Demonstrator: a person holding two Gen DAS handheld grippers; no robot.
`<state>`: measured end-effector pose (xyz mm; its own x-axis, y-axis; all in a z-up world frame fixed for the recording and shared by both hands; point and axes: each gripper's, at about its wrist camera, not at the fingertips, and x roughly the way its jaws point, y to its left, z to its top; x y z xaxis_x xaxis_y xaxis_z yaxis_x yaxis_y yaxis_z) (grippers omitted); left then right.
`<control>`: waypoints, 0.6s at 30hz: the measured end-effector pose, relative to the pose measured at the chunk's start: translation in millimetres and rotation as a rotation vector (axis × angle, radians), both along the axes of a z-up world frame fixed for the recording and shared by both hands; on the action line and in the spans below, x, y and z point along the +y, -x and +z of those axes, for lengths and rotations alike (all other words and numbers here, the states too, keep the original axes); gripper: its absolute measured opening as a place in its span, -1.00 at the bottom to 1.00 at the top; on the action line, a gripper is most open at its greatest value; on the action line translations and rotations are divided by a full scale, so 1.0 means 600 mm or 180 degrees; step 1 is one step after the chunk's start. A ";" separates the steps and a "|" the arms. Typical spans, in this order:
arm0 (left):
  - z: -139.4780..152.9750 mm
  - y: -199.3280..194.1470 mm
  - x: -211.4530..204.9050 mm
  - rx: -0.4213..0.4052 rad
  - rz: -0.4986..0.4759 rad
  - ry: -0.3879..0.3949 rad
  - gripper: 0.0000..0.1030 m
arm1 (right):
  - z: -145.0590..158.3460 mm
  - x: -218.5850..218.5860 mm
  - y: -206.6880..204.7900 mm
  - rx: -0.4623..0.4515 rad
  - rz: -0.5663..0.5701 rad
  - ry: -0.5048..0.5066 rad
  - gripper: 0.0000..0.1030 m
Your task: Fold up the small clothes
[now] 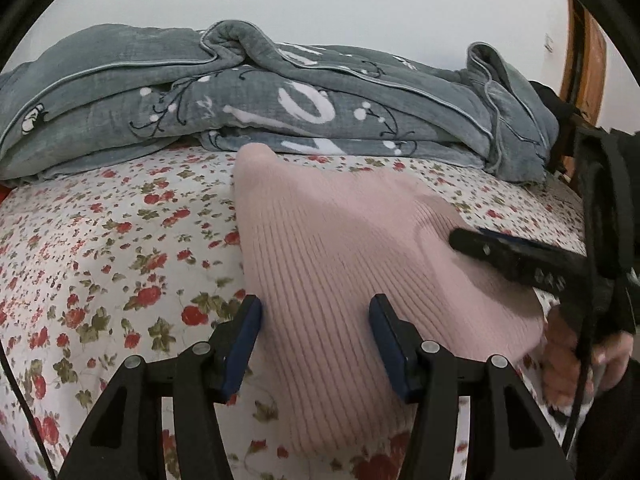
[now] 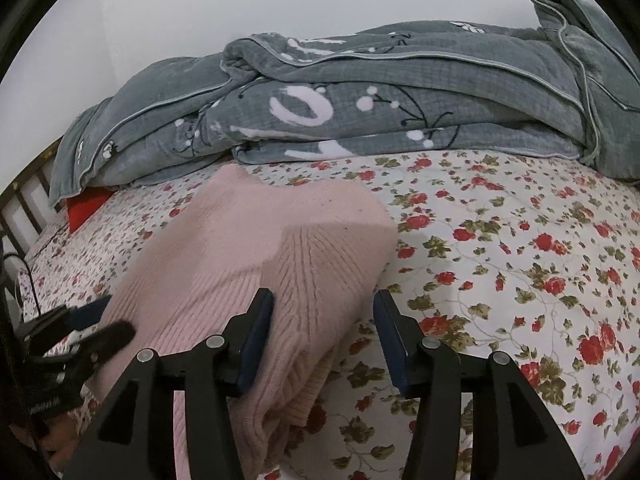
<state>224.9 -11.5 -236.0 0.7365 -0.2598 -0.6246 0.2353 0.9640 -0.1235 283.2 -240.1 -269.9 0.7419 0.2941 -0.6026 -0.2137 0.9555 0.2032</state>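
A pink ribbed knit garment [image 1: 340, 248] lies folded on the flowered bed sheet [image 1: 120, 240]. My left gripper [image 1: 316, 320] is open and empty, its jaws spread just over the garment's near left part. My right gripper [image 2: 324, 312] is open and empty, over the garment's [image 2: 256, 248] right near edge, where the fabric is bunched. The right gripper also shows at the right of the left wrist view [image 1: 472, 240], lying on the garment. The left gripper shows at the lower left of the right wrist view [image 2: 100, 320].
A grey quilt [image 1: 260, 104] with white and black print is heaped along the back of the bed, against a white wall. A red item [image 2: 86, 208] and a wooden headboard [image 2: 24, 200] are at the far left. A wooden door frame [image 1: 584, 60] stands at the right.
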 end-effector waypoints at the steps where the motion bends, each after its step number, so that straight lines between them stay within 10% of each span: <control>1: -0.002 0.003 0.003 0.0004 -0.0018 0.0021 0.08 | 0.000 -0.001 0.000 -0.0006 -0.0014 -0.0001 -0.04; 7: -0.006 0.014 0.016 -0.0024 0.0016 0.0183 0.13 | 0.003 0.020 0.015 -0.0232 0.0056 0.0138 -0.56; 18: -0.003 0.016 0.012 0.0009 0.0041 0.0127 0.15 | -0.006 -0.011 0.001 -0.0067 -0.0040 -0.0225 -0.21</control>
<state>215.3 -4.6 -238.1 0.7382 -0.2750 -0.6160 0.2226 0.9613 -0.1624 282.8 -247.0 -273.8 0.7581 0.3259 -0.5649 -0.2068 0.9416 0.2658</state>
